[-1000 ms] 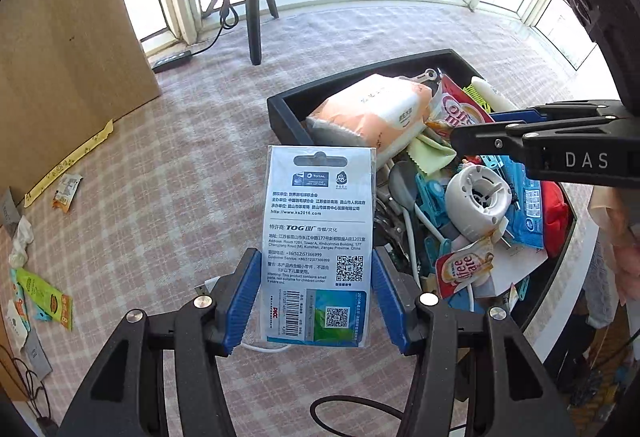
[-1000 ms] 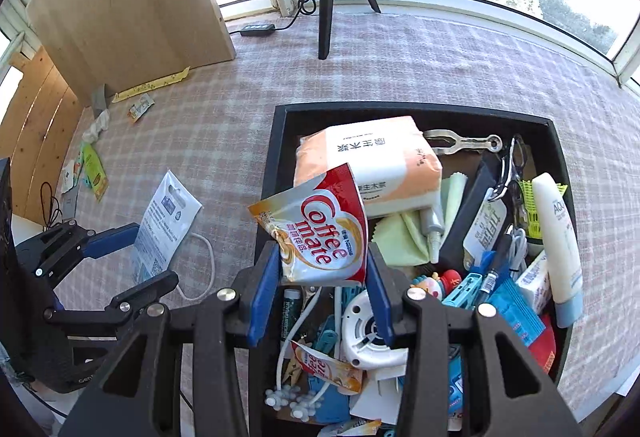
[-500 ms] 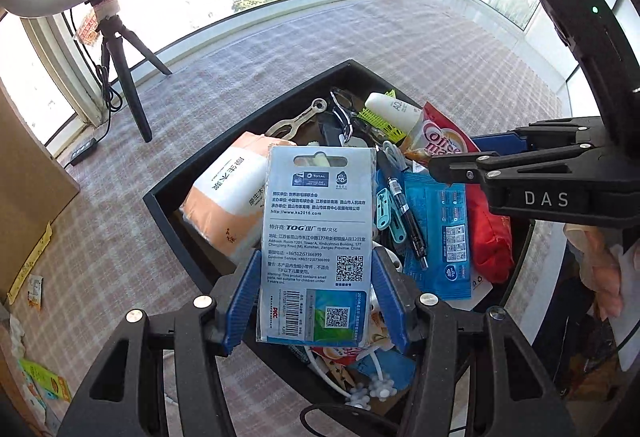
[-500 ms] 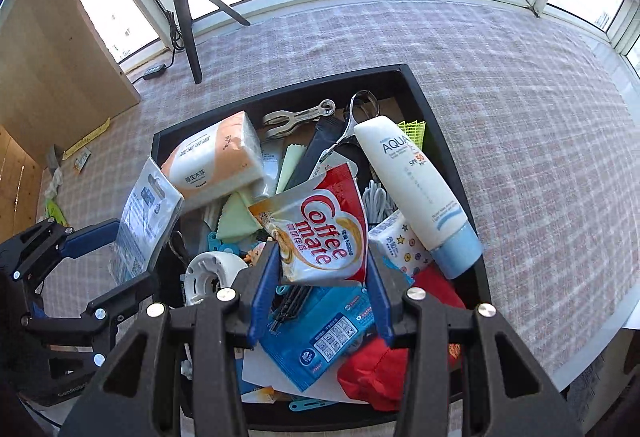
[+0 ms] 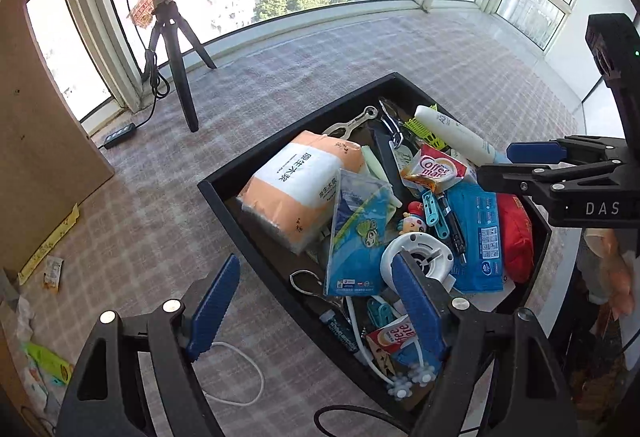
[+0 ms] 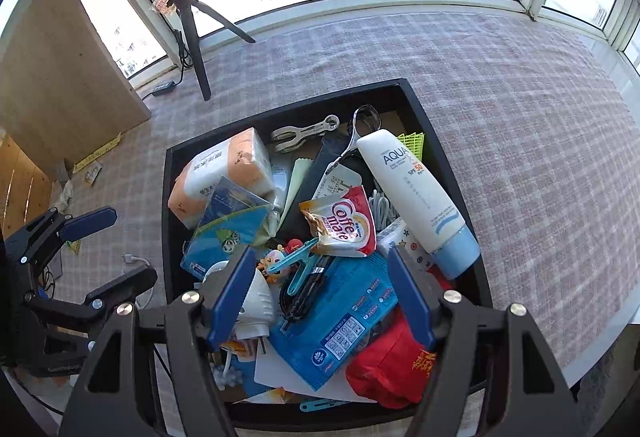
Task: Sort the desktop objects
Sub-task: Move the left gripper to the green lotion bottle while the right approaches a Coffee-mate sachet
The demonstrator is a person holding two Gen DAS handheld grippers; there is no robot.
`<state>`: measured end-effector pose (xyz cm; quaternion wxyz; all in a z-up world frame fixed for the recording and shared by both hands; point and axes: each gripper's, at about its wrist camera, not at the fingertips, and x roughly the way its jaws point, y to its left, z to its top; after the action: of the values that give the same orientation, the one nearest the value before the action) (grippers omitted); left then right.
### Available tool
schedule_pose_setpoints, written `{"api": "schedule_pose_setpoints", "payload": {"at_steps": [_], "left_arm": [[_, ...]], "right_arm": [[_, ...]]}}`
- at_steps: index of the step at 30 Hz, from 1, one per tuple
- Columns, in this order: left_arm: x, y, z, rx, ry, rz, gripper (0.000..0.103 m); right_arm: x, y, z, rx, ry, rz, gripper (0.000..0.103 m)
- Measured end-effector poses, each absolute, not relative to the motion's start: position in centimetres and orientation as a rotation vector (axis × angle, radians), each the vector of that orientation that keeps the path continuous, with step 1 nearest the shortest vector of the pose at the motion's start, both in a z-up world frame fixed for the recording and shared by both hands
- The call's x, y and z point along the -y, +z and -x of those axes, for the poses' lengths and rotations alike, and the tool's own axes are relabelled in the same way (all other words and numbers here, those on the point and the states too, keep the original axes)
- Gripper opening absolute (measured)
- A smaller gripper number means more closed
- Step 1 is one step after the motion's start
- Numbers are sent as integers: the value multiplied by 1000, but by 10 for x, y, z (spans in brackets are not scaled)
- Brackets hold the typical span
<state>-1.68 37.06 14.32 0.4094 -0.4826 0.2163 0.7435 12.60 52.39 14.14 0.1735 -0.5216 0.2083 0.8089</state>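
Note:
A black tray (image 5: 248, 229) (image 6: 166, 197) is heaped with small items. The blue carded packet (image 5: 360, 229) (image 6: 232, 225) lies loose in it, leaning on the orange tissue pack (image 5: 296, 185). The Coffee-mate sachet (image 5: 434, 167) (image 6: 344, 223) rests on the pile beside the white sunscreen tube (image 6: 416, 193). My left gripper (image 5: 316, 261) hovers over the tray's near-left rim, jaws opening wide, nothing gripped. My right gripper (image 6: 320, 255) hangs above the tray's middle, jaws also opening and holding nothing. The left wrist view shows the right gripper (image 5: 520, 161) at the right edge.
A tripod with a ring light (image 5: 176, 77) stands at the back on the checked cloth, a wooden board (image 5: 40, 117) to its left. A white cable (image 5: 240, 377) lies by the tray. Wrappers (image 5: 52, 273) litter the far left. The table edge runs close behind the tray's right side.
Both grippers let go. The blue packet dropped from my left jaws into the tray, and the Coffee-mate sachet dropped from my right jaws onto the pile. Both jaws now stand much wider.

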Motion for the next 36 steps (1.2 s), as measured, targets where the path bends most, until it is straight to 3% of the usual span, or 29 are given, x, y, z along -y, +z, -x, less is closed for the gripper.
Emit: {"api": "schedule_pose_setpoints", "payload": {"at_steps": [13, 22, 36], "left_arm": [[-222, 104, 97, -384, 2102, 1465, 73], [-130, 80, 107, -291, 2228, 1588, 73], [30, 67, 152, 22, 2470, 1767, 72]], "right_arm": [[-421, 143, -79, -449, 2520, 1611, 67], [-336, 101, -50, -332, 2552, 1855, 67], [-280, 78, 4, -257, 2594, 1938, 66]]}}
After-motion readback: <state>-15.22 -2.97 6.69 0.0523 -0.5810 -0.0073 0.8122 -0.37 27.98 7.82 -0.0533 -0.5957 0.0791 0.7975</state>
